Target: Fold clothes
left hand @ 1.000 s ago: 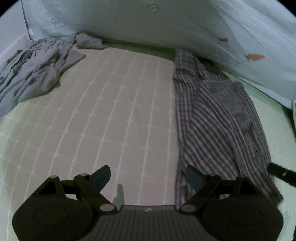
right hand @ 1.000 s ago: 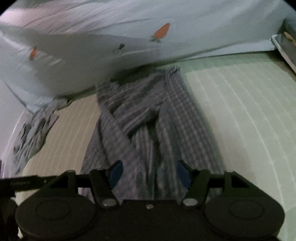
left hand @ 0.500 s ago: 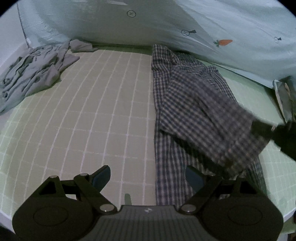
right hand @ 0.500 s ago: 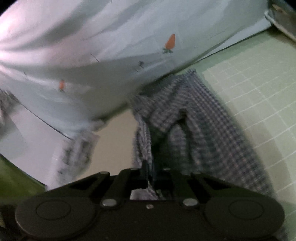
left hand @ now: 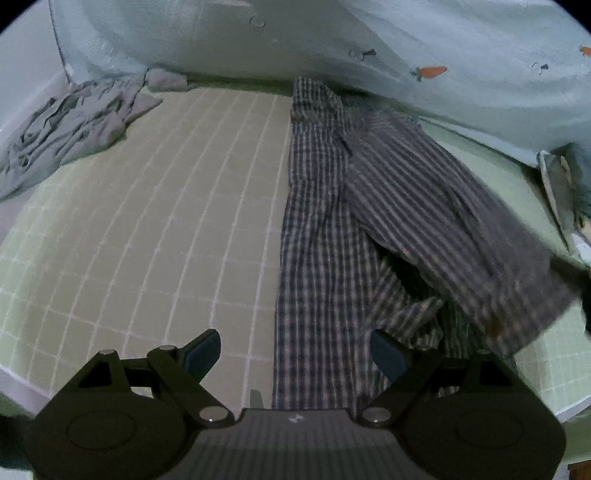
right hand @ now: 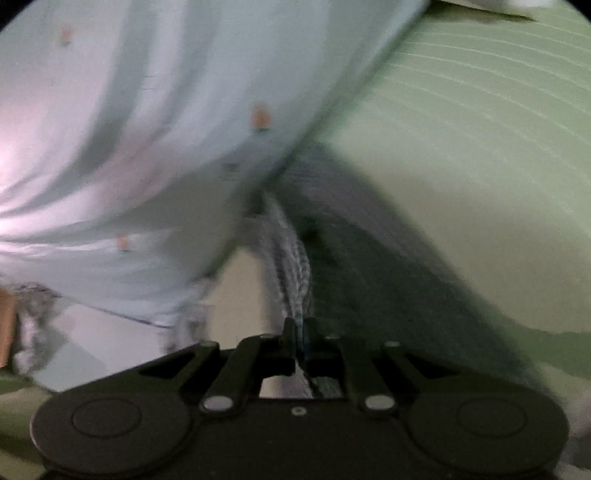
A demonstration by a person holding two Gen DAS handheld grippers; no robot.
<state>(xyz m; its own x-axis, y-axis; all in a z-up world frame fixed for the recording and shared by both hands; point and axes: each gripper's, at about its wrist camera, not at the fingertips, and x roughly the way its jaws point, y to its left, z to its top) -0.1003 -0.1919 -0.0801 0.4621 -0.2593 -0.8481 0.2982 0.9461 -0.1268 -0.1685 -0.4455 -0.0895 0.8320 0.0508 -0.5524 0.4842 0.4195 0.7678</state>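
Checked shirt (left hand: 321, 236) edge now lifted higher, right hand-held gripper (right hand: 300, 343) clenched on it, left hand-held gripper (left hand: 295, 350) released

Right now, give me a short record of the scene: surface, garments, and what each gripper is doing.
surface: green gridded sheet
main garment: plaid shirt, one side lifted off the bed
other garment: grey clothing, crumpled at far left
backdrop: pale blue carrot-print fabric
left gripper: open, holding nothing, over the shirt's near edge
right gripper: shut on a fold of the shirt
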